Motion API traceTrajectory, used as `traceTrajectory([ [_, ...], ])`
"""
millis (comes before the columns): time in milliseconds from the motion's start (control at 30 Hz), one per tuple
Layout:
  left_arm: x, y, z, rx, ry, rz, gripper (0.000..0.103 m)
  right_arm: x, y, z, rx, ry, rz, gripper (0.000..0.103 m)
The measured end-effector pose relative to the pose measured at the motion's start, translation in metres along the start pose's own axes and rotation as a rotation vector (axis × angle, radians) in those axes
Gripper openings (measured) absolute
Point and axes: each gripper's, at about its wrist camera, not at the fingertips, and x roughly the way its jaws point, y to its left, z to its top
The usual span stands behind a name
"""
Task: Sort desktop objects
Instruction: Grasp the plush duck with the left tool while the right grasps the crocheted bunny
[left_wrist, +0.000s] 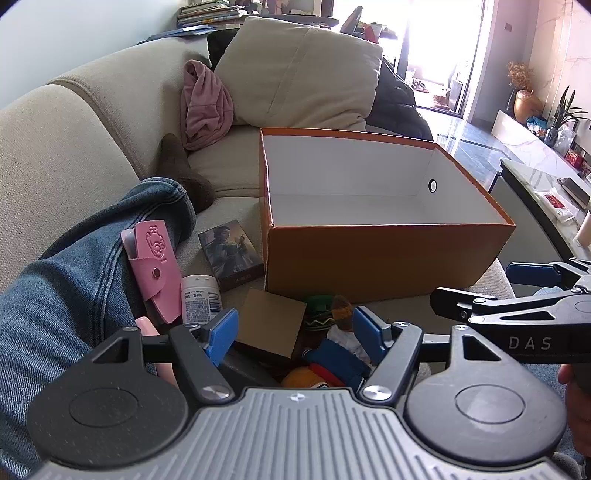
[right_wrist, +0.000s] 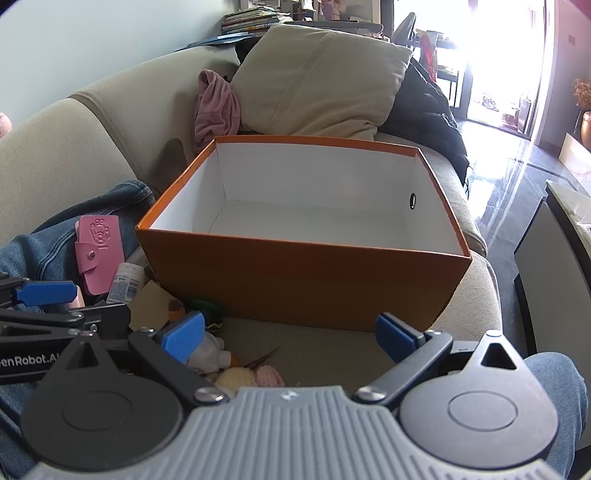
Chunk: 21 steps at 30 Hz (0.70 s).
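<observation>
Blue-padded and spread wide, the left gripper (left_wrist: 295, 328) is tilting downward over a plush doll (left_wrist: 332, 354), gripping nothing. The right gripper (right_wrist: 291, 338) is angling down alongside it, jaws gaping and empty. Just ahead of both, the orange box (right_wrist: 303, 280) is sitting on the beige sofa (left_wrist: 74, 122).
</observation>
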Motion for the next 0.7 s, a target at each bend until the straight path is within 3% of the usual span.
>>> traceTrajectory([
  [500,0.0000,0.0020,-0.0001,-0.004,0.010,-0.004,0.078,0.0025,-0.0016,-0.0017,0.012,0.010,0.013,0.099],
  [600,0.0021,0.0025,-0.0013,-0.006,0.034,-0.010,0.064,0.0040,-0.0029,-0.0026,0.021,0.021,0.022,0.095],
  [700,0.0044,0.0036,-0.0037,-0.008,0.065,-0.035,0.048,0.0073,-0.0034,-0.0055,0.019,0.054,0.047,0.075],
])
